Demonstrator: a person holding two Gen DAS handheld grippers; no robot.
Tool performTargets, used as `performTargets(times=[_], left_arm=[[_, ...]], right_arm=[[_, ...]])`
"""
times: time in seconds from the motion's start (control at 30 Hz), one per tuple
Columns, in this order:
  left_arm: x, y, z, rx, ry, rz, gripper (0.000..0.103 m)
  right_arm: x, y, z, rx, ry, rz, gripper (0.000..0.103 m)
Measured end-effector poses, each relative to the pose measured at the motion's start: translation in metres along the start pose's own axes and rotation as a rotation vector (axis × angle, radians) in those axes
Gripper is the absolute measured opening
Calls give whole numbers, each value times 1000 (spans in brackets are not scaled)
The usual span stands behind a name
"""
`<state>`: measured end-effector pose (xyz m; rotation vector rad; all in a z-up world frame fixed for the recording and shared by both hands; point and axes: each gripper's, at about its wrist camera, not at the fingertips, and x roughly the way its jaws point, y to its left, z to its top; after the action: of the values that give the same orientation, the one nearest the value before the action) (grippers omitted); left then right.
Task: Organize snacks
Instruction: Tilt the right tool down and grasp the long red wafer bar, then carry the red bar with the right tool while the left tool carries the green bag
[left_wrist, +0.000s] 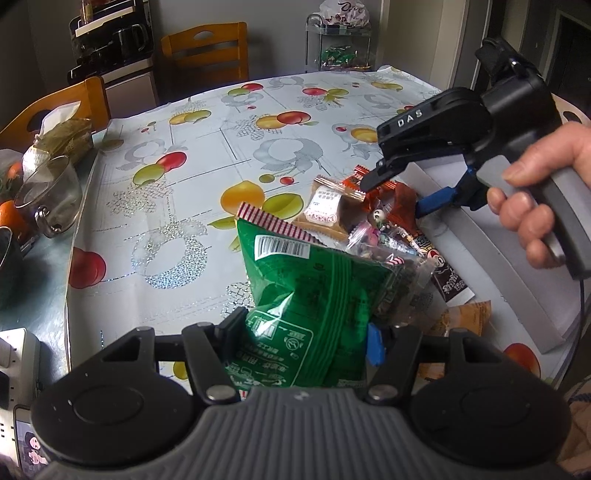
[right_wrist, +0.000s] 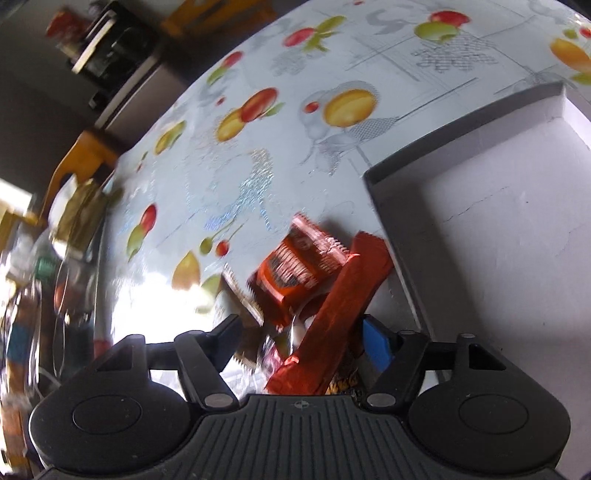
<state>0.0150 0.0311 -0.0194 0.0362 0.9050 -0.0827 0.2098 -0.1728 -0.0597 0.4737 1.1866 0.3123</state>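
The left gripper (left_wrist: 306, 332) pinches the shiny green plastic snack bag (left_wrist: 314, 295) between its fingers, over the bench (left_wrist: 184, 184). Right of it, the right gripper (right_wrist: 303, 336) has half-spread fingers around the long orange-red foil bar (right_wrist: 332, 317), which points up toward the white cardboard box (right_wrist: 498, 240); I cannot tell if they touch it.

— Colours being noted: green bag (left_wrist: 314, 295), its top edge being striped red and white; the tablecloth (left_wrist: 184, 184) being shown pale blue, printed with red, yellow and green fruit.

— Further being recorded: orange-red wrapper (right_wrist: 332, 325); white box (right_wrist: 498, 240), grey-edged; chairs (left_wrist: 207, 48) in orange-brown.
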Motion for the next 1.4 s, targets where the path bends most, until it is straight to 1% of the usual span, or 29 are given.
performTargets(times=[0.07,0.2,0.27,0.33,0.43,0.57,0.63,0.7,0.73,1.07,1.2,1.4], left_arm=[[1,2,0,-2,4,-5,62],[3,5,1,-5,1,-7,62],[5,5,1,-5,2,-8,62],[5,6,2,-7,2,-12,62],[7,7,2,-10,1,-17,62],[7,7,2,-11,-2,-19,62],[7,7,3,-11,-6,-19,62],[6,7,4,-11,-11,-20,62],[6,6,5,-10,-13,-20,62],[4,-4,10,10,-24,-30,62],[3,-7,10,10,-26,-26,62],[-1,-14,10,10,-29,-11,61]], right_arm=[[2,1,4,17,-3,-9,69],[7,4,7,29,-1,-51,63],[8,5,8,26,-6,-71,58],[9,6,8,19,-5,-92,45],[11,6,8,6,3,-105,38],[9,5,5,4,1,-108,33],[7,2,5,12,2,-100,27],[5,1,4,19,4,-87,25],[4,1,3,17,4,-83,23],[-16,-3,-1,7,-17,-45,23],[-28,1,-5,-36,-28,-29,23],[-44,10,-16,-134,-42,-9,23]])
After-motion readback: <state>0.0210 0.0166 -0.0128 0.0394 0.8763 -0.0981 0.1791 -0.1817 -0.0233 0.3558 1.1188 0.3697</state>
